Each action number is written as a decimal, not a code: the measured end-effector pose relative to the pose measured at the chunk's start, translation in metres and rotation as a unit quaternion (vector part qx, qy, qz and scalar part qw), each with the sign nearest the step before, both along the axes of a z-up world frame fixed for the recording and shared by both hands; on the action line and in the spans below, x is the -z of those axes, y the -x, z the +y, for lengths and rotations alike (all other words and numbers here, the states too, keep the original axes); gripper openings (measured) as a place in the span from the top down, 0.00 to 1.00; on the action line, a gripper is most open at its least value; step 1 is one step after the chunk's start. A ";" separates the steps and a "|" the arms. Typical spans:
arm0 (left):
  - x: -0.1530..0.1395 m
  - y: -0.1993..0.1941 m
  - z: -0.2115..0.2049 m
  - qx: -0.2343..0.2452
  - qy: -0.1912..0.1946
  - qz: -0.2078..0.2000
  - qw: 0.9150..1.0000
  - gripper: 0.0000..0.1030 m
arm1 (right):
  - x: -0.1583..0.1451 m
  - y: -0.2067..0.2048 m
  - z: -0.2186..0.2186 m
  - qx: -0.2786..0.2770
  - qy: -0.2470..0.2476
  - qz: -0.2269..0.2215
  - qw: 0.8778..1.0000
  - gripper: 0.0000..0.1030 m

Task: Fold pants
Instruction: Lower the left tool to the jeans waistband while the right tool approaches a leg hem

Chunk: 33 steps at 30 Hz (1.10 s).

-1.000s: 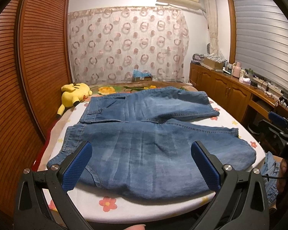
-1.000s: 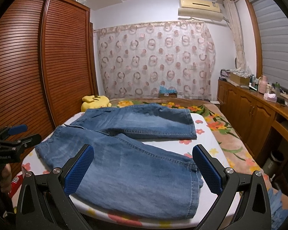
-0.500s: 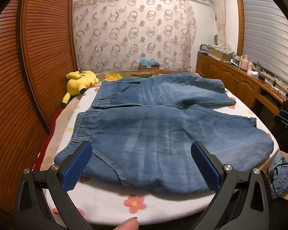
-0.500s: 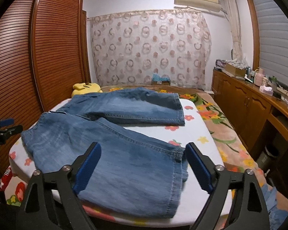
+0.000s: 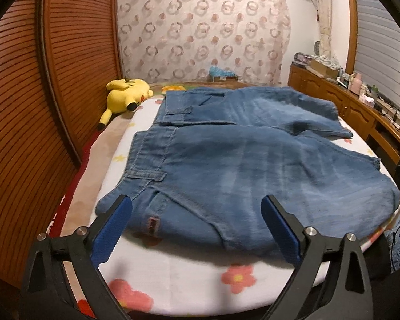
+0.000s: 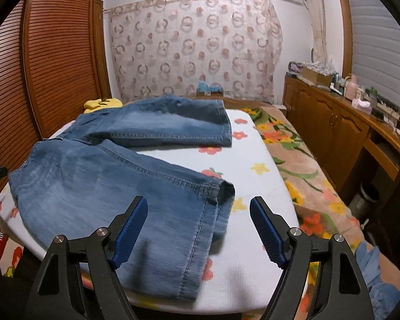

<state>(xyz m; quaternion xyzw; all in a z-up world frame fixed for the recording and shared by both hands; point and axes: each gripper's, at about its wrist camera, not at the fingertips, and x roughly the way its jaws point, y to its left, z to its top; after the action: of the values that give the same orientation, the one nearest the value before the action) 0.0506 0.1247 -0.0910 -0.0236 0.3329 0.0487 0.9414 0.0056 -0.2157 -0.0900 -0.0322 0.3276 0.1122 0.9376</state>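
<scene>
The pants lie spread flat on a white flower-print pad, waistband toward the left tongs and leg hems toward the right tongs, both legs side by side and unfolded.

Furthest left, beyond the left tongs, a yellow plush toy rests against the louvred wardrobe doors, well apart from the denim. The left tongs hang just over the near hip corner; their jaws have just been closing a little but stand wide, with the waist corner and a small reddish tab showing between the blue pads, nothing pinched. The right tongs hover over the near leg's hem; their jaws have also just been closing, yet the pads are clear of the cloth.

Risks, as I judge them: the near edge of the denim sits close to the pad's rim, so a pinch taken too shallow could catch only the top layer, and the leg would then open up when lifted. The hem corner at the right is already rolled over, so a grip there may lock in a crease. If the two tongs lift unevenly, the heavy denim could drag sideways, skewing the far leg or sliding off the near edge of the pad.

No brand, label or writing can be read; the reddish tab is too blurred to make out.
</scene>
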 end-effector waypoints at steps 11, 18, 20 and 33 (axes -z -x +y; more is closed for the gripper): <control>0.017 0.001 0.050 -0.025 0.032 0.024 0.999 0.38 | -0.005 -0.004 -0.008 -0.011 -0.010 0.023 1.000 0.23; 0.028 -0.003 0.072 -0.049 0.031 0.037 0.998 0.53 | 0.000 -0.013 -0.016 -0.018 -0.021 0.034 0.999 0.23; 0.030 -0.005 0.077 -0.056 0.035 0.040 0.997 0.54 | 0.000 -0.013 -0.017 -0.022 -0.023 0.039 0.999 0.23; 0.046 -0.011 0.086 -0.063 0.043 0.057 0.995 0.71 | -0.002 -0.011 -0.021 -0.034 -0.026 0.052 0.998 0.24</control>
<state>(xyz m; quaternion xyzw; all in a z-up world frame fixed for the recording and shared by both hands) 0.0614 0.2105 -0.1366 -0.0819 0.3858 0.0954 0.9140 0.0163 -0.2366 -0.0883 -0.0130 0.3720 0.1540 0.9153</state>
